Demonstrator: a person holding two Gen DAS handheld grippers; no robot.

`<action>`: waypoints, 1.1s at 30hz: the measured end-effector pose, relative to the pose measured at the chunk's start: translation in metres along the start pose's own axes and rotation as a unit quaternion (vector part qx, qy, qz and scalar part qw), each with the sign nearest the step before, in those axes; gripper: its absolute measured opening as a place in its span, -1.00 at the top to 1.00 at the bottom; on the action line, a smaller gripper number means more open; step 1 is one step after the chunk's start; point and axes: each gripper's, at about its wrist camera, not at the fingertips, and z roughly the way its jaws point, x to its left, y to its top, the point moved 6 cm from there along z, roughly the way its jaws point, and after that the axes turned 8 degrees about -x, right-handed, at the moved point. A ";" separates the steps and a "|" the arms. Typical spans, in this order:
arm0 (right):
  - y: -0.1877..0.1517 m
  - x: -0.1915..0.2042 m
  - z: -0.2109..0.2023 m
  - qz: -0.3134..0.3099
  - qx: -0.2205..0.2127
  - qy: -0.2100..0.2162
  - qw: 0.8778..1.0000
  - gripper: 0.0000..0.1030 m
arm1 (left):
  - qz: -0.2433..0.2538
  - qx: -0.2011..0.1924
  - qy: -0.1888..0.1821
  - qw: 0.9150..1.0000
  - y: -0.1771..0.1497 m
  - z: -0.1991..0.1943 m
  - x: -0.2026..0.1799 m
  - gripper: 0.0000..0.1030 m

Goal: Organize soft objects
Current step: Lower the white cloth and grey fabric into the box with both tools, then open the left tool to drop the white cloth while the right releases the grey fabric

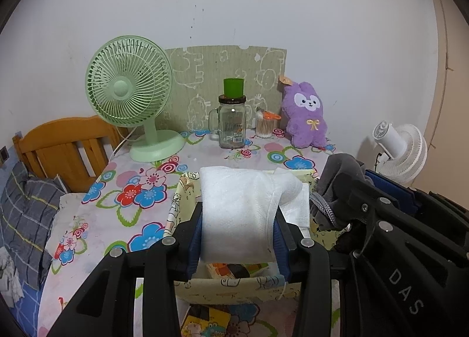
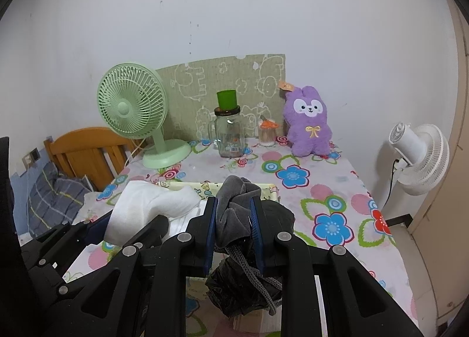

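**Both tongs gripping cloth over the fabric box**

The left tongs (image 1: pixel 238 230) are pinching a white towel (image 1: pixel 243 208) between blue pads; the towel is fluffy, folded into a thick pad, and is hanging above a soft fabric box (image 1: pixel 181 199) with pale yellow cartoon-print walls. More white folded cloth is lying inside the box beneath it.

The right tongs (image 2: pixel 235 227) are squeezing a grey garment (image 2: pixel 234 208), velvety and bunched up, with a woven grey cord (image 2: pixel 249 272) dangling from it. Under it something black and crinkled is sitting at the box's right side.

The tabletop (image 2: pixel 337 199) is wearing a smooth cloth printed with bright flowers. Along the far edge, against the wall, a pale green fan (image 1: pixel 129 96), a glass jar (image 1: pixel 231 123) with a green cup on top, a tub of cotton swabs (image 1: pixel 265 125) and a purple plush bunny (image 1: pixel 306 114) are standing in a row. Between that row and the box, and off to the right of the box, the cloth is lying open. A white fan (image 2: pixel 419 158) is standing beyond the right edge; a wooden bed frame (image 1: pixel 61 149) is sitting off the left edge.
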 end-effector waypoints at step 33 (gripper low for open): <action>-0.022 0.018 0.070 -0.012 0.053 0.039 0.998 0.37 | -0.009 0.056 0.001 0.998 -0.024 0.052 0.012 -0.72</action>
